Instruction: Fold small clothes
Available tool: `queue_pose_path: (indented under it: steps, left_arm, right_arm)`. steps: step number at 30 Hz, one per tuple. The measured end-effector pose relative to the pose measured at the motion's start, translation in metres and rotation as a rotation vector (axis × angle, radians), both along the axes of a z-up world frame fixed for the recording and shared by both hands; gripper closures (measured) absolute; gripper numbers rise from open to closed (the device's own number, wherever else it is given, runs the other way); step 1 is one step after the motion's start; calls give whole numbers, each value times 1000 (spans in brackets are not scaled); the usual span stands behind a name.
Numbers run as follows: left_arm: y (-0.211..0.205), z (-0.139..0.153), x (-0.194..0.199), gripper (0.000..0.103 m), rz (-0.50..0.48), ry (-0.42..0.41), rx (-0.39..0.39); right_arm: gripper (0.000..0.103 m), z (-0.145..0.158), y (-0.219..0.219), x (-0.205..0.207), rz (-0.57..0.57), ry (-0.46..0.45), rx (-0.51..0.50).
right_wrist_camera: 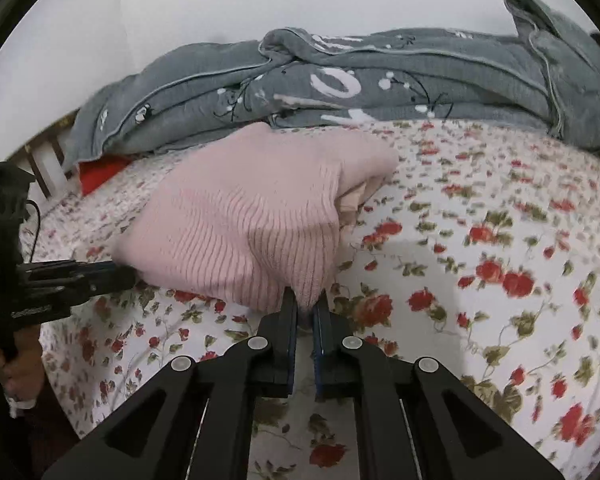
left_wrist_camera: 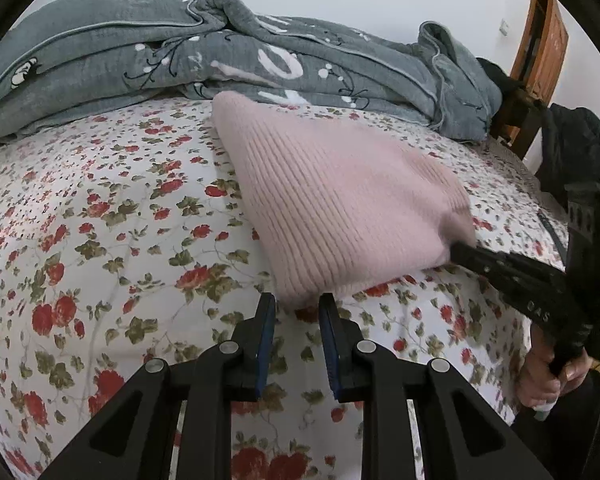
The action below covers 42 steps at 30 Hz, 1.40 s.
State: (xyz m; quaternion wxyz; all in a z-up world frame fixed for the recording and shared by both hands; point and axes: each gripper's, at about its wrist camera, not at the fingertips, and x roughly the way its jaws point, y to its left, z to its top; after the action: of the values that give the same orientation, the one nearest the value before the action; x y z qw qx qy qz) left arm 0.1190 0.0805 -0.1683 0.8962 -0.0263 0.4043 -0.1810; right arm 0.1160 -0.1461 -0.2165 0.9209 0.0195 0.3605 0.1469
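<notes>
A pink ribbed knit garment (left_wrist_camera: pixel 332 200) lies folded on the floral bedsheet (left_wrist_camera: pixel 100 220); it also shows in the right wrist view (right_wrist_camera: pixel 236 216). My left gripper (left_wrist_camera: pixel 297 305) is open, its fingers either side of the garment's near corner without pinching it; it shows from the side in the right wrist view (right_wrist_camera: pixel 116 270). My right gripper (right_wrist_camera: pixel 305 303) is shut on the garment's near right corner and lifts it a little; it shows in the left wrist view (left_wrist_camera: pixel 460 250) at the garment's right corner.
A crumpled grey duvet (left_wrist_camera: pixel 220 52) with white print lies along the back of the bed, against a white wall. A wooden bed frame (left_wrist_camera: pixel 516 116) and dark clothing (left_wrist_camera: pixel 572 148) stand at the right. A red item (right_wrist_camera: pixel 100 172) peeks out under the duvet.
</notes>
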Motion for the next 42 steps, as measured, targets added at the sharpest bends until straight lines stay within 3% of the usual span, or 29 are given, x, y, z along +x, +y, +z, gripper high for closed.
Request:
queue_pose_path:
  steps: [6,13,14,15,16,18,24,32,35,37,39,40,42]
  left_arm:
    - [14,16,-14,81,15,-42,-39]
    - [-3,42,24,81,32,-84,-30]
    - [-8,42,33,81,44,-84,-19]
    - [-11,41,41,81,53,-79,-11]
    - [-14,38,46,81,59,-74,-9]
    - [-17,30,55,81,67,-47,-9]
    - [-32,20,53,75,70,-54,44]
    - [-21,32,37,71,80,-3,-16]
    - [-21,42,24,70,97,1,-29]
    - [-24,50,13,66,119,-10,-8]
    - [-27,60,0,55,139,-28,4]
    - [-28,65,-7,42,148,-39,7]
    - [-30,78,-24,39,167,-79,17]
  right_arm:
    - [71,33,-2,-8,45,-71,29]
    - [70,58,15,22,24,-165,52]
    - [71,54,20,28,21,-169,23]
    - [77,49,24,32,14,-166,-5]
    - [92,42,25,36,-2,-153,-42]
    - [103,23,19,46,-73,-91,-101]
    - [103,-9,-7,60,-148,63,-95]
    - [102,26,-18,35,-181,4,-85]
    - [83,50,-16,21,-196,-3,-113]
    - [56,70,-14,8,-203,-17,-114]
    - [44,87,-12,-8,-210,-49,-117]
    - [37,98,-10,-19,-213,-69,-122]
    - [25,112,-8,-34,-203,-86,-126]
